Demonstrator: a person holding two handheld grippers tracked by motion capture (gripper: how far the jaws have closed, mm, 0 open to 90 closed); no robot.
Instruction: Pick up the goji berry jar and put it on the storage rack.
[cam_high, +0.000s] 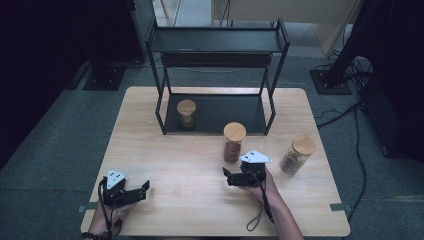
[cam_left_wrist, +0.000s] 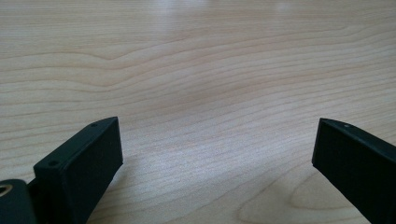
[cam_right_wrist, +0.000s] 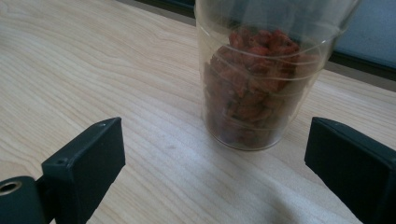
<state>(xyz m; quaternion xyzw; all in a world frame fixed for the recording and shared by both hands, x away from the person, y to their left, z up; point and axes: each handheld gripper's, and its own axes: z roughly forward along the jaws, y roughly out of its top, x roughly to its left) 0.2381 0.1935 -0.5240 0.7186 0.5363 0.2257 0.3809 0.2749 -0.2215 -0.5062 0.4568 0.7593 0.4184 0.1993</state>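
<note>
The table (cam_high: 200, 200) carries a black two-tier rack (cam_high: 217, 75) at its far edge, with one cork-lidded jar (cam_high: 187, 114) on the rack's lower shelf. Two more stand in the open: a jar of dark bits (cam_high: 296, 155) toward the right edge, and the jar of red-brown pieces (cam_right_wrist: 259, 88) I am going for, near the table's middle, just in front of the rack's right foot.

I judge that jar to be stiff, smooth glass: slippery, breakable, with some weight from its filling. I would take it across the lower wall, under the cork lid, square and not too hard.

My right claw (cam_right_wrist: 215, 172) lies level just before the jar, jaws spread wide and empty, the jar ahead between them, untouched. My left claw (cam_left_wrist: 217, 158) rests near the table's near-left corner, released, over bare wood.
</note>
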